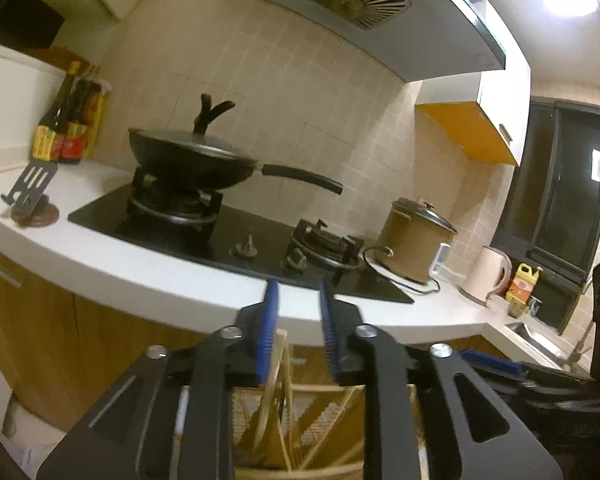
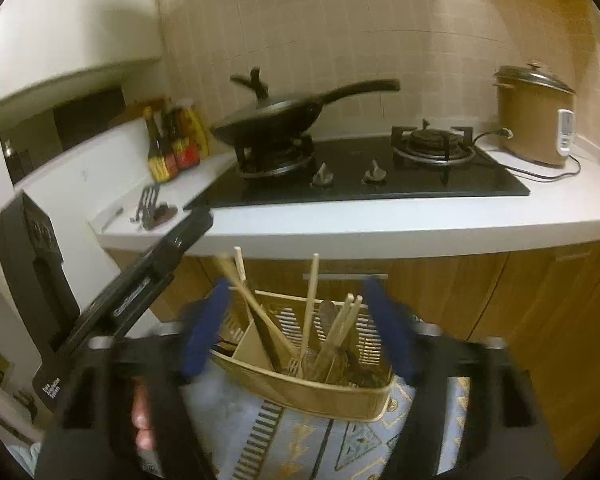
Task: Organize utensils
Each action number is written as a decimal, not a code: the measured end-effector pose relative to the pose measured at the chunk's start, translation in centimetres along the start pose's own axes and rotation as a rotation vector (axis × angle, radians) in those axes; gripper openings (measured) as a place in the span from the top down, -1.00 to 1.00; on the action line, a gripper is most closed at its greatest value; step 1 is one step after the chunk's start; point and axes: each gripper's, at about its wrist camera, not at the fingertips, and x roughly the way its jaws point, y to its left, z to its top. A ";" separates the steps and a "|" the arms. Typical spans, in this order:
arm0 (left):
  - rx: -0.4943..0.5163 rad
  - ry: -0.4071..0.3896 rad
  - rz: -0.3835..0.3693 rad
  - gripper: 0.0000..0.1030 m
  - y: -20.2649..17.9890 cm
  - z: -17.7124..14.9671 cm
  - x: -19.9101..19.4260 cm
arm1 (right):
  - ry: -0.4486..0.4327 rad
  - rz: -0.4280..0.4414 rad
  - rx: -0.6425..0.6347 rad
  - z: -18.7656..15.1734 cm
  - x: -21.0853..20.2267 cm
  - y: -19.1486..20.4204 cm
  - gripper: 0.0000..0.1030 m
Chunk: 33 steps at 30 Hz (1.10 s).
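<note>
A bamboo utensil holder (image 2: 320, 394) stands on a patterned cloth (image 2: 284, 440) in front of the counter, with chopsticks (image 2: 312, 300), a metal spoon (image 2: 327, 314) and a fork in its compartments. My right gripper (image 2: 298, 286) hovers over it, blue pads spread wide and nothing between them. In the left wrist view the holder's bamboo frame (image 1: 300, 412) shows below my left gripper (image 1: 298, 292), whose jaws stand a little apart and empty. A black slotted spatula (image 1: 32, 184) leans on a brown rest on the counter's left end.
On the white counter (image 2: 380, 226) a black hob carries a lidded wok (image 1: 192, 156) with its long handle sticking out. Sauce bottles (image 2: 172, 148) stand at the left, a brown cooker (image 2: 534, 120) at the right. Wooden cabinet doors (image 2: 520, 300) are behind the holder.
</note>
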 end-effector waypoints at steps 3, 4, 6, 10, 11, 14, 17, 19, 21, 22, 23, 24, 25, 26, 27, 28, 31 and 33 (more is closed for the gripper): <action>0.023 0.022 0.008 0.25 0.3 0.0 -2.0 | 0.002 -0.005 0.005 -1.0 -1.3 0.1 -0.34; 0.038 0.030 0.012 0.10 0.4 -0.1 -2.9 | 0.004 -0.003 0.014 -1.3 -1.7 0.0 -0.35; 0.067 0.045 0.029 -0.07 0.3 -0.5 -4.5 | 0.008 -0.008 0.031 -2.3 -2.5 -0.2 -0.52; 0.084 0.060 0.055 -0.42 0.4 -2.3 -8.3 | -0.021 -0.092 0.022 -5.4 -4.1 0.1 -0.73; 0.084 0.067 0.060 -0.46 0.5 -2.8 -9.0 | -0.026 -0.103 0.024 -6.4 -4.4 0.2 -0.78; 0.072 0.086 0.103 -0.58 0.7 -4.6 -10.9 | -0.044 -0.126 0.041 -8.4 -5.2 0.2 -0.85; 0.074 0.092 0.152 -0.66 0.7 -6.1 -12.3 | -0.093 -0.183 0.041 -10.5 -6.2 0.4 -0.85; 0.103 0.079 0.199 -0.73 0.3 -7.2 -12.8 | -0.122 -0.198 0.049 -11.6 -6.6 0.4 -0.85; 0.127 0.074 0.242 -0.74 -0.2 -8.2 -13.0 | -0.158 -0.225 0.056 -12.7 -6.9 0.4 -0.85; 0.135 0.071 0.255 -0.75 -0.5 -8.7 -13.0 | -0.176 -0.249 0.063 -13.4 -7.0 0.3 -0.85; 0.143 0.065 0.268 -0.75 -0.8 -9.2 -13.1 | -0.182 -0.252 0.061 -13.7 -7.1 0.4 -0.85; 0.151 0.057 0.278 -0.75 -1.1 -9.7 -13.2 | -0.186 -0.253 0.055 -14.0 -7.3 0.4 -0.85; 0.162 0.049 0.291 -0.77 -1.4 -10.1 -13.3 | -0.198 -0.247 0.048 -14.4 -7.6 0.5 -0.85; 0.170 0.043 0.302 -0.78 -1.6 -10.3 -13.3 | -0.210 -0.244 0.040 -14.6 -7.8 0.7 -0.85; 0.176 0.037 0.315 -0.80 -1.8 -10.7 -13.4 | -0.219 -0.251 0.034 -14.7 -8.0 0.9 -0.85; 0.178 0.036 0.323 -0.81 -1.9 -10.9 -13.3 | -0.231 -0.261 0.026 -15.0 -8.2 1.0 -0.85; 0.155 0.032 0.334 -0.82 -1.5 -11.5 -13.3 | -0.241 -0.290 0.000 -15.7 -8.3 1.4 -0.85; 0.147 0.016 0.340 -0.82 -1.1 -11.6 -13.4 | -0.248 -0.294 -0.024 -16.1 -8.3 1.6 -0.85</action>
